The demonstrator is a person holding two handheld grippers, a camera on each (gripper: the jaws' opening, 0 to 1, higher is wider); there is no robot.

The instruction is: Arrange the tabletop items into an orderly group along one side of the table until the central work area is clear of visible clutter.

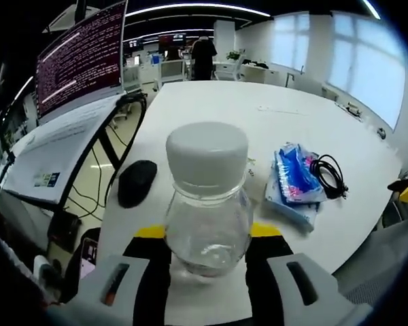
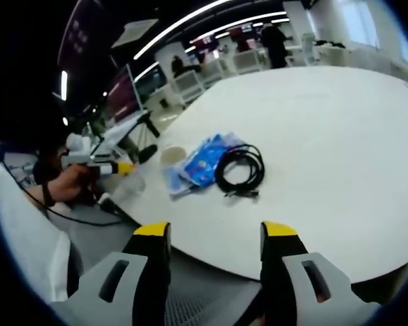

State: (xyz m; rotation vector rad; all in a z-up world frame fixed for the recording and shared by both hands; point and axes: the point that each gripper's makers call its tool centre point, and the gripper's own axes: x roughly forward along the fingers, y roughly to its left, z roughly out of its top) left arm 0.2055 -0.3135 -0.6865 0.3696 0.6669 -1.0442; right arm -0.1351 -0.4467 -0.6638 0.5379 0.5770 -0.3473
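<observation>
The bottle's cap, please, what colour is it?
White, on the clear bottle; the cap shows best in the left gripper view.

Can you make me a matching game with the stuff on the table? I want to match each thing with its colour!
Things:
1. bottle cap
2. mouse
3. packet
4. jaw tips

Colours:
A. blue and pink
B. yellow
C. white
D. black

Pairs: 1-C, 2-D, 3-A, 4-B
</observation>
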